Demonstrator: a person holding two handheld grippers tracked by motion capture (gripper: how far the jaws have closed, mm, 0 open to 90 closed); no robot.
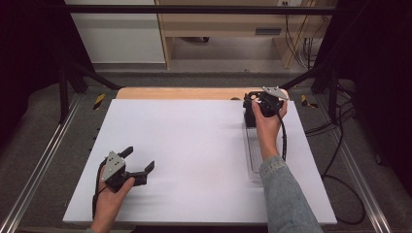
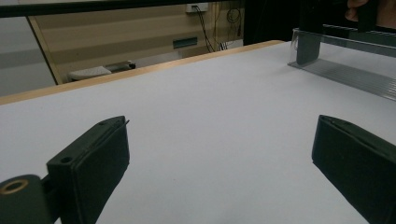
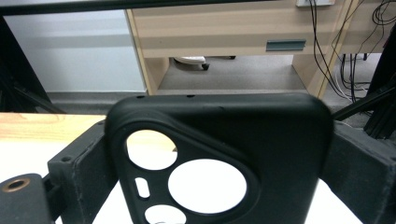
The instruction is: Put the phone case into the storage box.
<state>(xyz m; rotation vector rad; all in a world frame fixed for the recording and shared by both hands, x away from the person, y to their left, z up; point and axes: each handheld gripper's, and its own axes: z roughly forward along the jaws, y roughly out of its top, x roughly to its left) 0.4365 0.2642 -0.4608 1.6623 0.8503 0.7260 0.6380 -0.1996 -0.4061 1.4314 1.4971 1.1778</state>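
Matte black phone case [image 3: 219, 158], rounded corners, between right gripper [image 3: 219, 186] fingers.

No readable text, label, brand, number or sign appears anywhere.

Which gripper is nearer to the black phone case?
Right. The right gripper has the black phone case between its jaws; the left gripper rests far across the table.

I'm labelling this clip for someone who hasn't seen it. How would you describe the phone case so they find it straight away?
Start at the white table top and go to its far right corner, where a clear plastic tray lies. The black soft phone case stands between the right gripper jaws there. Its round and oval camera cut-outs set it apart from the plain black jaws beside it.
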